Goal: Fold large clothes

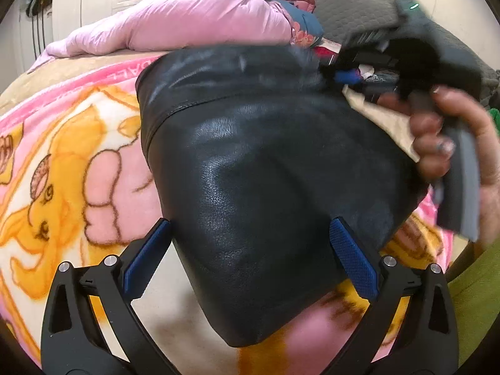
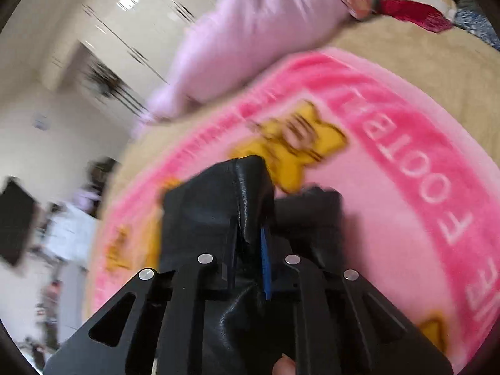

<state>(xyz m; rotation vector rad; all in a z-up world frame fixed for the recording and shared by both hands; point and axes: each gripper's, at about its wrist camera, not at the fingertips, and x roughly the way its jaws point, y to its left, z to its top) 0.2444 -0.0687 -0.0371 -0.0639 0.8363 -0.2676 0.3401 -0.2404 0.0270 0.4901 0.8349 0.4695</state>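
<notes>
Leather, a glossy black garment (image 1: 265,187) heaped near the pink cartoon blanket's (image 1: 78,172) front edge, sits pinched in my right gripper (image 2: 250,243), probably for folding, while my left gripper (image 1: 250,250) gapes wide around it.

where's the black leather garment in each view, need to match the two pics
Left wrist view: the black leather garment fills the centre, reaching down between the open left gripper fingers.
Right wrist view: a fold of it sits low centre, pinched in the shut right gripper.
Shared landmark: the pink cartoon blanket under it, with the lilac duvet behind.
</notes>
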